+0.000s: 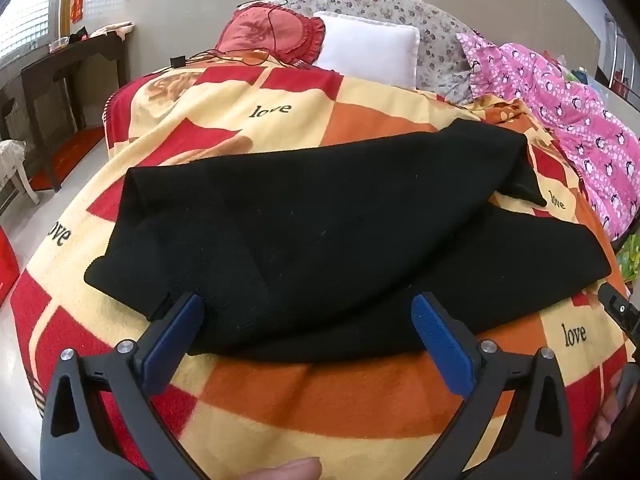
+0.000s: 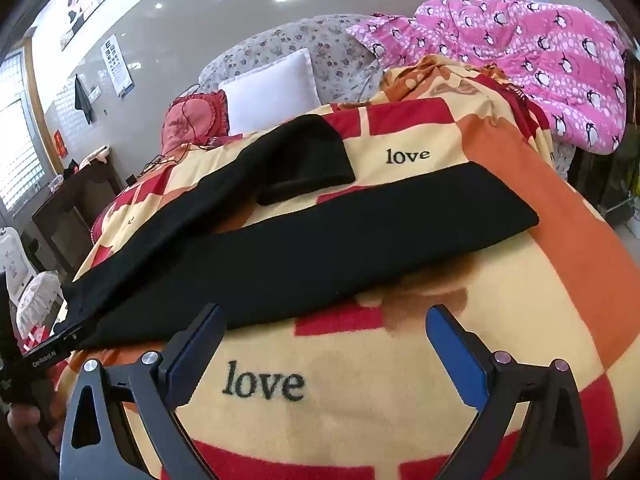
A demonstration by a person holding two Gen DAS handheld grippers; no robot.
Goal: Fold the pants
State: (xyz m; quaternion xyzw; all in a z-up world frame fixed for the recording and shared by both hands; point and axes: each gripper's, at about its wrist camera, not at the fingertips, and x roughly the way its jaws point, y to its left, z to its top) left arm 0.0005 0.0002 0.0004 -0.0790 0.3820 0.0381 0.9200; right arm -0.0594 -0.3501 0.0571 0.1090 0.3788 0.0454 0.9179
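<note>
On the bed: a blanket [image 1: 360, 392] in red, orange and cream squares with the word "love" covers it.
Pants: black pants [image 1: 320, 232] lie flat across the middle of both frames, waist toward the left, two legs toward the right; the upper leg [image 2: 304, 160] is shorter in view and bent away from the lower one.
Left gripper [image 1: 308, 320]: fingers spread wide, holding nothing, tips over the near edge of the pants.
Right gripper [image 2: 324, 332]: fingers spread wide, empty, over bare blanket just below the lower leg.
Behind: white pillow [image 1: 368, 48], red cushion [image 1: 272, 36], pink penguin quilt [image 2: 540, 56] at upper right.
</note>
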